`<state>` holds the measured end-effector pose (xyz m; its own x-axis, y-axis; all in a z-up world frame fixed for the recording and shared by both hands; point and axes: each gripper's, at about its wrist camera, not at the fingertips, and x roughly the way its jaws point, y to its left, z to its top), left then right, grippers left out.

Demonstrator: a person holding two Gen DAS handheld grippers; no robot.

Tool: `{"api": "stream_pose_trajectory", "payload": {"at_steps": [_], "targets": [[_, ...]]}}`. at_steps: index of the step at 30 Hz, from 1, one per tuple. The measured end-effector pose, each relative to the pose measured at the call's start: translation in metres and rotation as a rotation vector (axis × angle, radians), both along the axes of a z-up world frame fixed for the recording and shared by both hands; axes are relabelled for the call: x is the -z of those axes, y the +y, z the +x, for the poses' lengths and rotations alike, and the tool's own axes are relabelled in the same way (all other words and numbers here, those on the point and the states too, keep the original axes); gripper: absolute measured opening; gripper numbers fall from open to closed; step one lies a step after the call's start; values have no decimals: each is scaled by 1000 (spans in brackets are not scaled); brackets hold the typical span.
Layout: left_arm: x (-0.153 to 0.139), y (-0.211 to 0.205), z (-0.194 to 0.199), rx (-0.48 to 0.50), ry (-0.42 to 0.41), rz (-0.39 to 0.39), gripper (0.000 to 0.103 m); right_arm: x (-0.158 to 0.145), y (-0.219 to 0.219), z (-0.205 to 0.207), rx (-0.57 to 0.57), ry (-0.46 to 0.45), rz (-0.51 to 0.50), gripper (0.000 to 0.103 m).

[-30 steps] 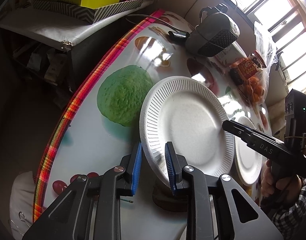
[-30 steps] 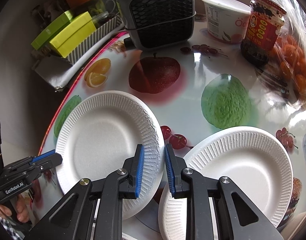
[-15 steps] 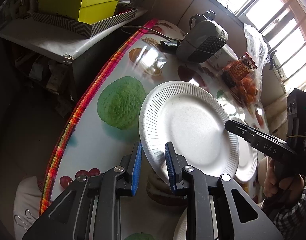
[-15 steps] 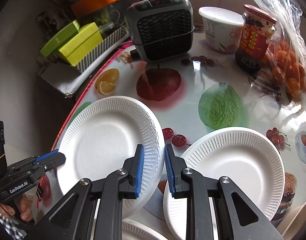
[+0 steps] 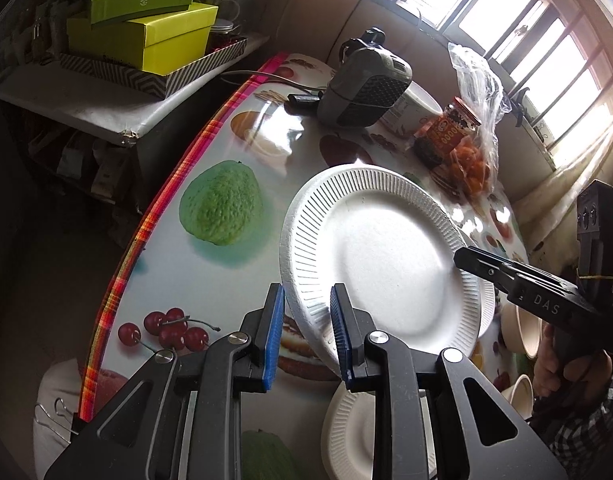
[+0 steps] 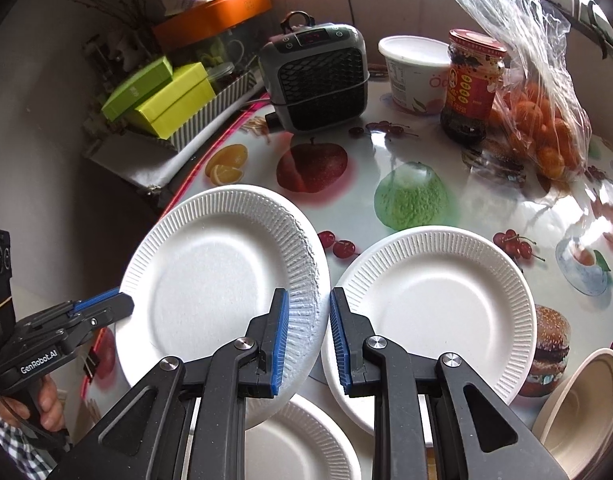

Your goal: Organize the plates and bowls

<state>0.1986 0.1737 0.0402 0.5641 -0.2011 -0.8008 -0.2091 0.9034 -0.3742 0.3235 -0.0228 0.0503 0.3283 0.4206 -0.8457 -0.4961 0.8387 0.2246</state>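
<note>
Both claws, left claw [image 5: 304,330] and right claw [image 6: 305,336], clamped on one white plate [image 6: 222,280].

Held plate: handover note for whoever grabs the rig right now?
Left gripper: shut on one rim of the held plate.
Right gripper: shut on the opposite rim of the same plate.
The plate is tilted, off the table.
Second plate lies flat on the table beside it. Third plate lies below the grippers. Tan bowls sit at the lower right of the right wrist view.
Done: one plate picked up.
Left: probably set it on another plate, stack the rest, then group the bowls.
</note>
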Motion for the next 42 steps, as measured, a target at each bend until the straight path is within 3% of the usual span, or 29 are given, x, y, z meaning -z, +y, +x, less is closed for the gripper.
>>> {"api": "stream_pose_trajectory", "payload": {"at_steps": [13, 24, 42], "targets": [[-10, -31, -28, 52, -24, 37, 25, -10, -34, -39, 34, -18, 14, 20], [-6, -52, -49, 93, -21, 54, 25, -1, -61, -70, 65, -1, 24, 20], [22, -73, -77, 136, 31, 60, 25, 22, -86, -112, 83, 30, 21, 20]]}}
